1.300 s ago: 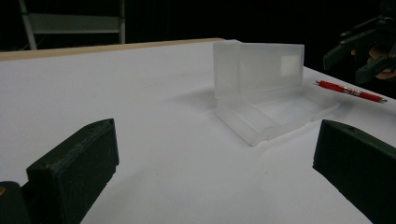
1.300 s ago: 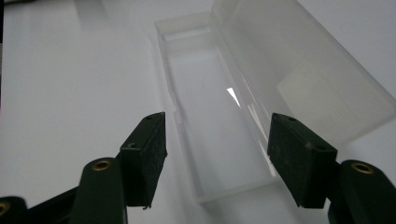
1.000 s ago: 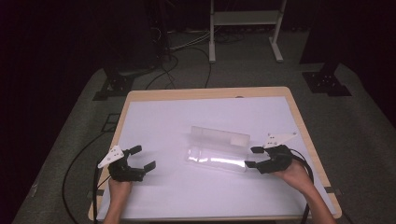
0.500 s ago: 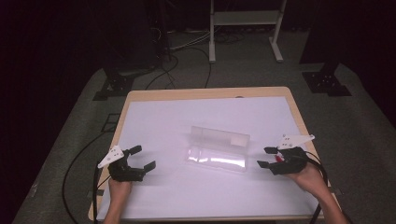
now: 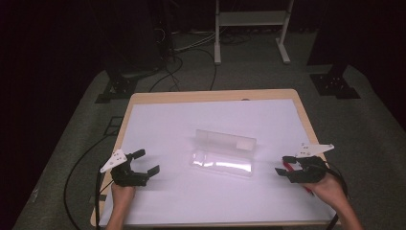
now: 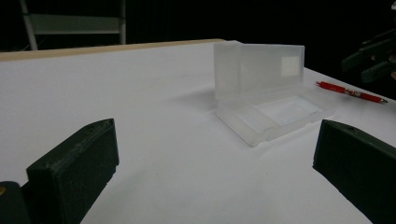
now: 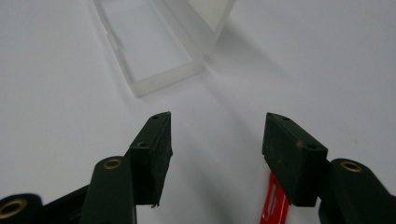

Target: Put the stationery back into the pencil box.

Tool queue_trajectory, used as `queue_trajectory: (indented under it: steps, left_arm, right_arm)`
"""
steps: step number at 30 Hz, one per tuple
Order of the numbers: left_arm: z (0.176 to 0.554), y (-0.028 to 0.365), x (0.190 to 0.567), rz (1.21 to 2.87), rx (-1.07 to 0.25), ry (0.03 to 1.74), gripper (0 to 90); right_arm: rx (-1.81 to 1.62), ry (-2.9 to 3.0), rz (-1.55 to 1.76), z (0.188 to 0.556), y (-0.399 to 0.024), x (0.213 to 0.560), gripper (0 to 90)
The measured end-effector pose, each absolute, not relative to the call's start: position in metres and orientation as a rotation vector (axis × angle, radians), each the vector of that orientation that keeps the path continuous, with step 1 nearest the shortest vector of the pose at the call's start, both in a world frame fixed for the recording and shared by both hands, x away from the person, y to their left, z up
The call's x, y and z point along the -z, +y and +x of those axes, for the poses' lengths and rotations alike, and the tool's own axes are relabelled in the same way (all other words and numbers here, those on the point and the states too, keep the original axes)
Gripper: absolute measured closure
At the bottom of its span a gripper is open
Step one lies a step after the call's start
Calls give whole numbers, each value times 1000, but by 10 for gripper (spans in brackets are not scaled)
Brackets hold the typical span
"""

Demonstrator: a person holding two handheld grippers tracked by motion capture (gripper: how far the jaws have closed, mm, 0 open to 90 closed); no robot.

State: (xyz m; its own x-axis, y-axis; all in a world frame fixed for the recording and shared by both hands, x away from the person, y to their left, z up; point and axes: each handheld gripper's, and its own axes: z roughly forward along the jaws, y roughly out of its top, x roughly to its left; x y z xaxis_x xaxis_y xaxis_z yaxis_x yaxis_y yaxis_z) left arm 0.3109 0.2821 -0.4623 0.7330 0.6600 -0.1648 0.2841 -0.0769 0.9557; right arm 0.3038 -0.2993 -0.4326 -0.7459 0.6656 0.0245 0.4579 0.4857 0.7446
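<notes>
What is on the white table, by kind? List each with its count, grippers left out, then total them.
Clear plastic hinged box, lid open: 1
Red pen: 1
Total: 2

Left gripper [image 5: 143, 163] sits low at the near-left, jaws spread wide and empty, pointing right and a bit away; grey plate [image 5: 113, 160] on top tilts to the left. Left hand [image 5: 122, 191] grips it from behind, forearm coming straight up from the bottom edge. Right gripper [image 5: 283, 164] is at the near-right, jaws apart with nothing between them, pointing left; its plate [image 5: 313, 149] faces up. Right hand [image 5: 325, 187] holds it from behind, forearm angling in from the bottom-right. Both grippers well apart.
</notes>
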Motion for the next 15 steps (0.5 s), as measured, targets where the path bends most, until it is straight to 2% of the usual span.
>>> queue_trajectory:
  steps: [15]
  left_arm:
    - [311, 282, 462, 1660, -364, 769, 0]
  right_arm:
    - [-1057, 2432, 1091, 292, -326, 448, 471]
